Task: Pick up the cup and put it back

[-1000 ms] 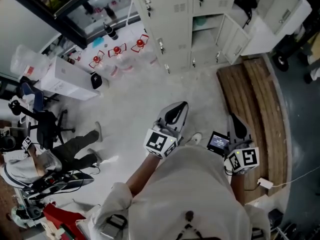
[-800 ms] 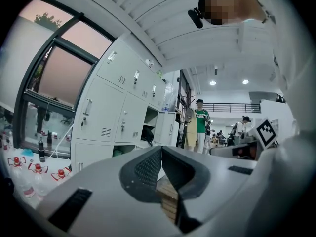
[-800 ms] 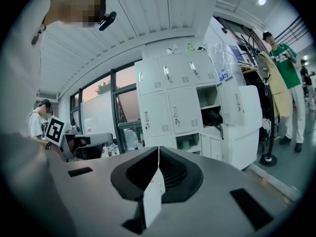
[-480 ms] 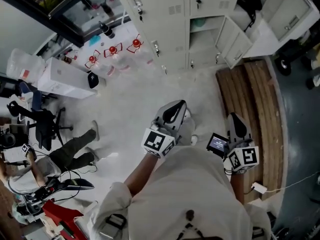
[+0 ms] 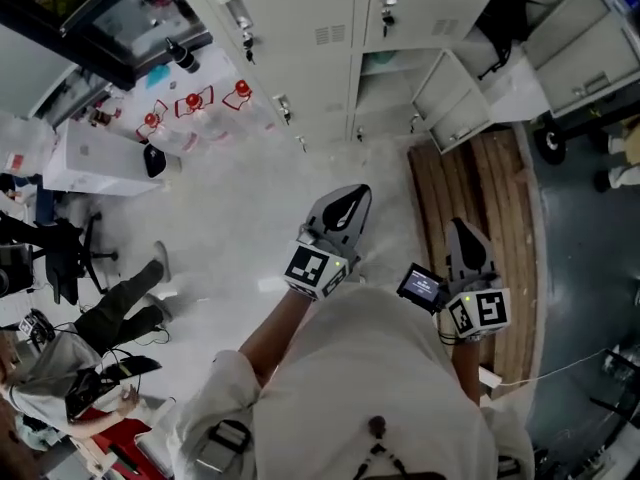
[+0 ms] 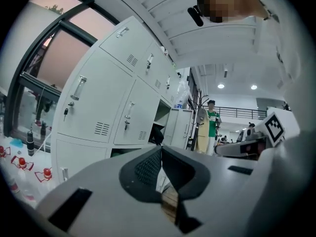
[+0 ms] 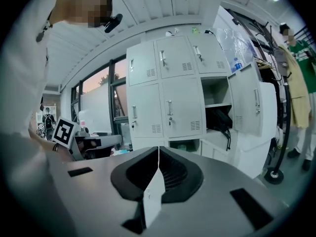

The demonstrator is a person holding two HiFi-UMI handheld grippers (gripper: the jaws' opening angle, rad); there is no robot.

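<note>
A pale green thing (image 5: 386, 59) sits in an open locker compartment; it may be the cup, too small to tell. It also shows low in the right gripper view (image 7: 182, 146). My left gripper (image 5: 350, 200) is held at waist height, pointing at the grey lockers (image 5: 310, 28), jaws shut with nothing between them (image 6: 161, 149). My right gripper (image 5: 462, 233) is beside it over the wooden platform (image 5: 480, 188), also shut and empty (image 7: 158, 149). Both are well short of the lockers.
An open locker door (image 5: 455, 103) juts out at right. A white box (image 5: 95, 158) and red-capped bottles (image 5: 190, 103) lie on the floor at left. A seated person (image 5: 110, 313) is at lower left; another in green (image 6: 212, 120) stands far off.
The view has drifted toward the lockers, which now sit lower and nearer in the head view. Both grippers keep their pose and stay shut.
</note>
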